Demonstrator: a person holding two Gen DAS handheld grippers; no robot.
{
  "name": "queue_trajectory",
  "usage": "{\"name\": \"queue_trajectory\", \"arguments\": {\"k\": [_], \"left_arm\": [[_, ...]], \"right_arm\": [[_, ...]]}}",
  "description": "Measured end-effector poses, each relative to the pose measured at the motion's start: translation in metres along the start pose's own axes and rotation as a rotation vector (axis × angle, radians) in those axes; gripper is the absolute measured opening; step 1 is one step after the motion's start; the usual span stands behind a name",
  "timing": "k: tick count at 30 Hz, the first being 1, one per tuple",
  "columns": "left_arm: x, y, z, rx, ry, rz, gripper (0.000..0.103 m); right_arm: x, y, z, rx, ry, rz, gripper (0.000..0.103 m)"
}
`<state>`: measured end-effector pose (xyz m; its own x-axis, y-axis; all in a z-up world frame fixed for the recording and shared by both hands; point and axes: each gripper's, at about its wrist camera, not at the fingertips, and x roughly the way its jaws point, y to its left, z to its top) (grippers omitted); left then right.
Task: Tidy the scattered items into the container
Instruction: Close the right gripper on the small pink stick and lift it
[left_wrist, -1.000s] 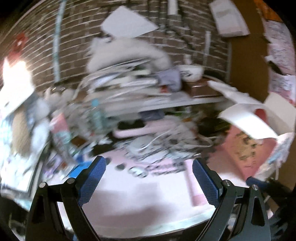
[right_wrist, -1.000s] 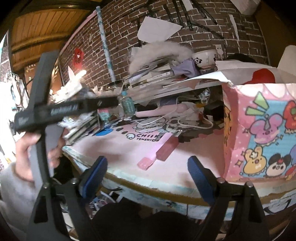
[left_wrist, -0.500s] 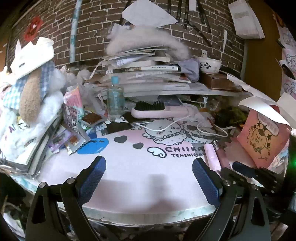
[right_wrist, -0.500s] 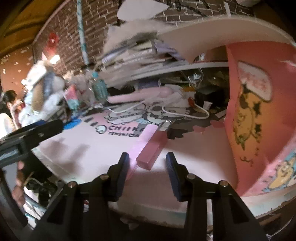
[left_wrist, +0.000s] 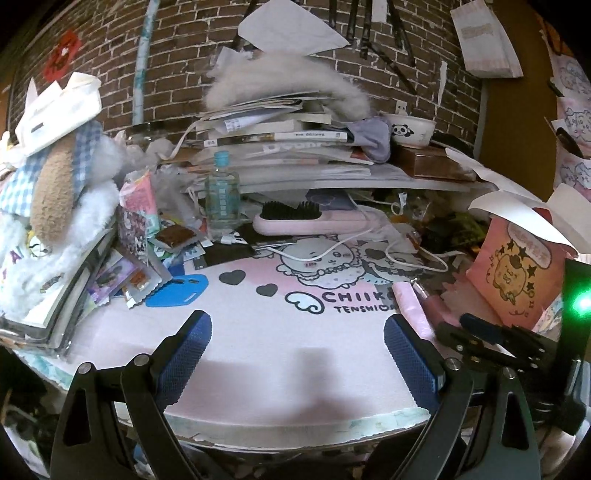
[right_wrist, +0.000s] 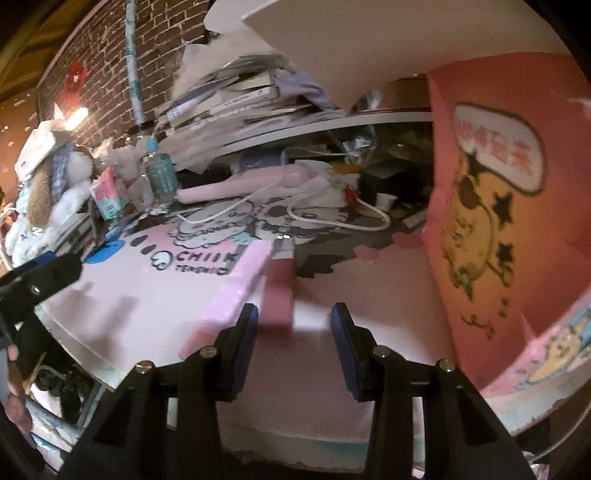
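Two slim boxes lie side by side on the pink printed mat (left_wrist: 258, 332): a pale pink box (right_wrist: 236, 291) and a darker pink box (right_wrist: 279, 295). My right gripper (right_wrist: 293, 332) hovers at their near ends with its jaws narrowed. The darker box's end sits between the pads, close to the left one, with a gap on the right. A pink cartoon-printed container (right_wrist: 498, 221) stands close on the right, its flap overhead. My left gripper (left_wrist: 297, 354) is open and holds nothing above the mat's front. It also sees the boxes (left_wrist: 406, 299), the container (left_wrist: 517, 273) and the right gripper (left_wrist: 480, 332).
A pink hairbrush (left_wrist: 310, 221), a clear bottle (left_wrist: 221, 199), a white cable (left_wrist: 369, 251) and a blue tag (left_wrist: 177, 290) lie farther back. Plush toys and books (left_wrist: 55, 206) crowd the left. A shelf holds stacked books (left_wrist: 280, 140) and a panda bowl (left_wrist: 410, 129).
My right gripper moved in toward the pink boxes and its jaws narrowed from wide to close around the darker box's end. The left view steadied; over the last half second it is still.
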<state>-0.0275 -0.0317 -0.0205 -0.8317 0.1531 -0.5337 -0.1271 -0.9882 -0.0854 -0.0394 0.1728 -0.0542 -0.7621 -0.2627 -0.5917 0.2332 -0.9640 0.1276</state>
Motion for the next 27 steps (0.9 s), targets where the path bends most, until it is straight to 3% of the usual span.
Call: {"name": "queue_trajectory", "arguments": {"k": [4, 10, 18, 27], "left_arm": [[0.001, -0.001, -0.001, 0.004, 0.003, -0.002, 0.094], [0.003, -0.003, -0.001, 0.005, 0.008, -0.009, 0.094], [0.005, -0.005, -0.003, 0.007, 0.014, -0.013, 0.094], [0.006, -0.003, -0.003, -0.008, 0.019, -0.013, 0.094]], "right_arm": [[0.007, 0.005, 0.003, -0.013, -0.003, -0.007, 0.038], [0.011, 0.008, 0.003, -0.035, -0.018, -0.025, 0.016], [0.008, 0.01, 0.001, -0.057, -0.032, -0.013, 0.015], [-0.023, 0.019, 0.014, -0.084, -0.088, 0.093, 0.015]]}}
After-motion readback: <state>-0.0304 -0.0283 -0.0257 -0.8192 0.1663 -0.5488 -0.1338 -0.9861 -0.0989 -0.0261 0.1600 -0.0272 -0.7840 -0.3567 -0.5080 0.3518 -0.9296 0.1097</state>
